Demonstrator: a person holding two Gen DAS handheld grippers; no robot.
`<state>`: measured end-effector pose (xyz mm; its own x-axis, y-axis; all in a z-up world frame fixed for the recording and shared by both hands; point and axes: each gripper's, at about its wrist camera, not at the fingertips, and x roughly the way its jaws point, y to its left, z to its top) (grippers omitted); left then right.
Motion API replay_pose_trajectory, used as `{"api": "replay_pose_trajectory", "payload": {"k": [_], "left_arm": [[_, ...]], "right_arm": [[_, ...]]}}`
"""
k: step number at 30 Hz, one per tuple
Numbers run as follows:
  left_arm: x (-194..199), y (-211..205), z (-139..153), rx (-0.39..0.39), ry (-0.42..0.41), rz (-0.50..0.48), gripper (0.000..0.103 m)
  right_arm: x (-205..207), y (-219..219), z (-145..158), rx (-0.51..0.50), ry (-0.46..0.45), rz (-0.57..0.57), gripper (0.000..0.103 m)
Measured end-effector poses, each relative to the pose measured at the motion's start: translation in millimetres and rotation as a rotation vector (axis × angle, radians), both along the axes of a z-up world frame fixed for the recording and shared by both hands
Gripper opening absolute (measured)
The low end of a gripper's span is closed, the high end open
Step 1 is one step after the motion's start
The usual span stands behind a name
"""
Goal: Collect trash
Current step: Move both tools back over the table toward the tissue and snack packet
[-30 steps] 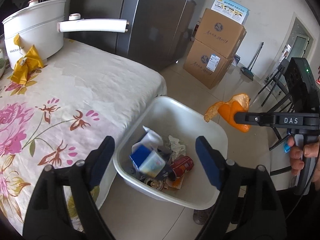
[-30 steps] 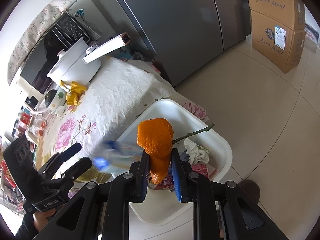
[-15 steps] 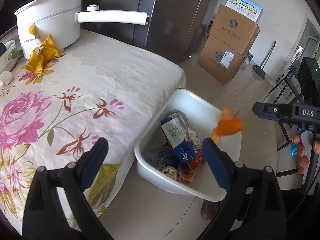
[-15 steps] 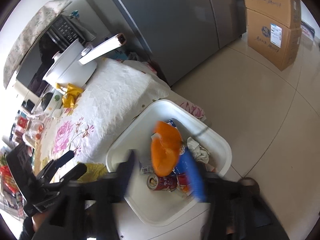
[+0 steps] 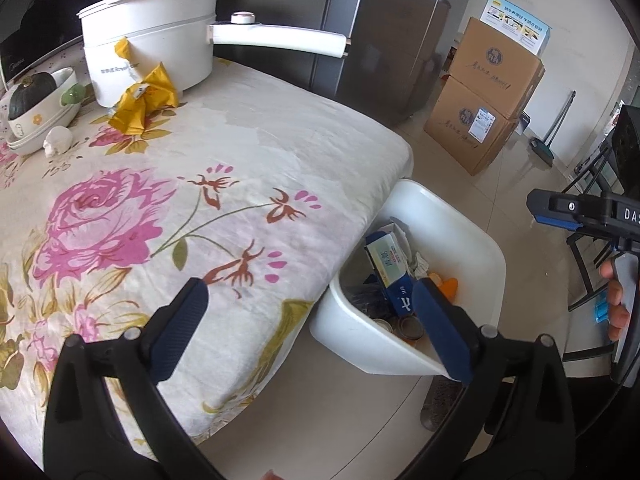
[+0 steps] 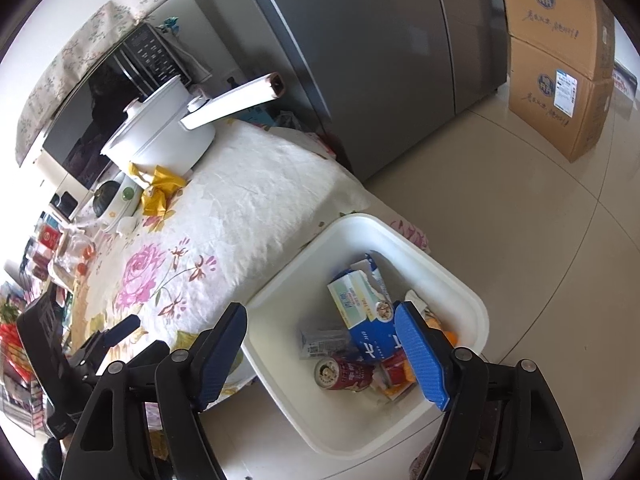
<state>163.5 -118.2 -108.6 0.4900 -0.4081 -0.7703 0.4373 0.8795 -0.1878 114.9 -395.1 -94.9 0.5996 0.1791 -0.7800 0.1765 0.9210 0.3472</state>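
- White bin [image 6: 460, 280] on the floor, lower centre of the right wrist view, tucked against the table edge; lower right of centre in the left wrist view [image 5: 480, 240].
- Inside already: blue-and-white carton [image 6: 360, 300], red can [image 6: 344, 372] lying on its side, crumpled white paper [image 6: 416, 298], grey wrapper [image 6: 320, 342], scraps of orange peel [image 6: 448, 336] against the right wall.
- Judged well along: several pieces of trash collected, orange peel among them.
- Left on the table: crumpled yellow wrapper [image 5: 142, 102] in the upper left of the left wrist view, touching the foot of the white pot [image 5: 152, 32]; same wrapper [image 6: 160, 188] left of centre in the right wrist view. Likely the next pick.
- Small white lump [image 5: 58, 140] beside the stacked bowls [image 5: 36, 120] at the far left; trash or not, cannot tell.
- Rest of the flowered tablecloth [image 5: 200, 200] bare of loose trash in both views.
- Left gripper [image 5: 312, 324]: jaws wide and opening further, nothing between them, over the table edge at bottom of frame.
- Right gripper [image 6: 324, 354]: jaws apart and opening, nothing held, bin contents visible in the gap below.
- Both empty-handed, so ready for the yellow wrapper; reach across the table needed, well apart from either gripper.
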Motion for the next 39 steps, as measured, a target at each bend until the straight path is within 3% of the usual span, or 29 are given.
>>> {"api": "replay_pose_trajectory", "payload": {"k": [11,22,39], "left_arm": [[4.2,77.0,16.8,0.017,-0.017,0.152,0.102],[1.8,138.9,27.3,0.046,-0.035,0.235,0.102],[12.1,234.6,25.1,0.087,-0.045,0.341,0.102]], "right_arm": [[24.2,58.7,17.6,-0.018,-0.047,0.065,0.084],[50.5,128.1,13.1,0.002,-0.057,0.131,0.084],[100.4,223.0,-5.3,-0.104,-0.067,0.225,0.084]]}}
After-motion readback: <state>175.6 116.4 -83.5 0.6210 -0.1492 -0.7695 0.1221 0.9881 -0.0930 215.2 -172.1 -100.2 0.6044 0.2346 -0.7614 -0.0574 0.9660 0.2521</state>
